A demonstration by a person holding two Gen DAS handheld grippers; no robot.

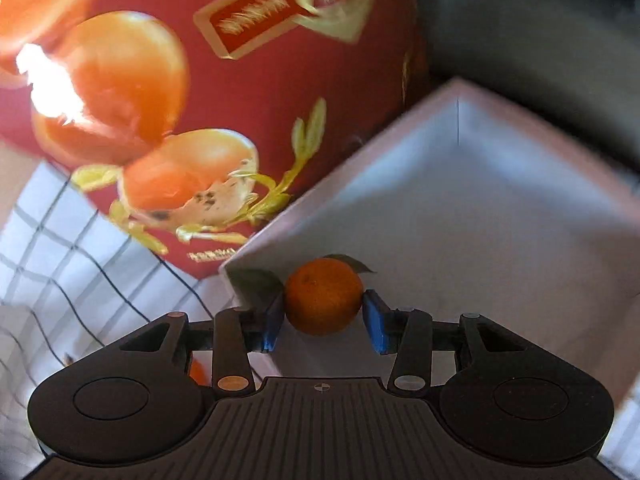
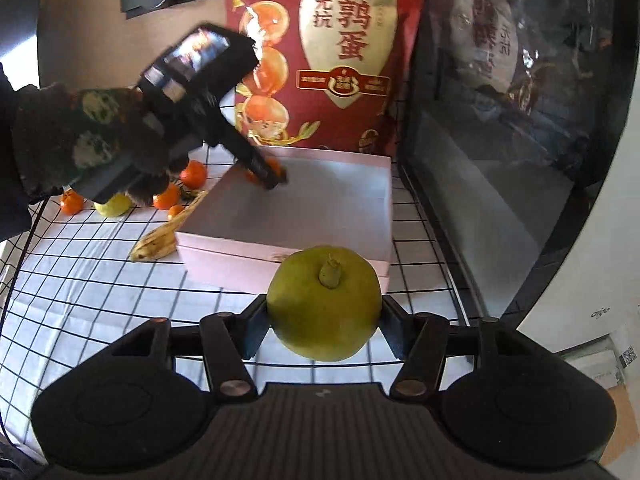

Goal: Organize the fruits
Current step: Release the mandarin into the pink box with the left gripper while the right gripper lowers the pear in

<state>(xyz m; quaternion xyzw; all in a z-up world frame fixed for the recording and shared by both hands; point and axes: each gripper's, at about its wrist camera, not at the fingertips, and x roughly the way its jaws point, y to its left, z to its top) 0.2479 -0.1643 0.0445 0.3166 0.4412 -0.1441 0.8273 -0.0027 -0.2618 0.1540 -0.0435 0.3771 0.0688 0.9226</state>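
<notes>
In the left wrist view, the left gripper (image 1: pixel 323 318) grasps a small mandarin (image 1: pixel 323 296) between its blue pads (image 1: pixel 273 322), at the lower centre of the frame, over the near corner of the open pink box (image 1: pixel 500 200). In the right wrist view, the right gripper (image 2: pixel 324 330) is clenched on a green pear (image 2: pixel 324 302) at the lower centre, just in front of the box (image 2: pixel 280 264). More mandarins (image 2: pixel 193 174) and a banana (image 2: pixel 160 240) lie on the checked cloth (image 2: pixel 100 280) at the left. A red bag (image 2: pixel 340 52) stands behind the box.
</notes>
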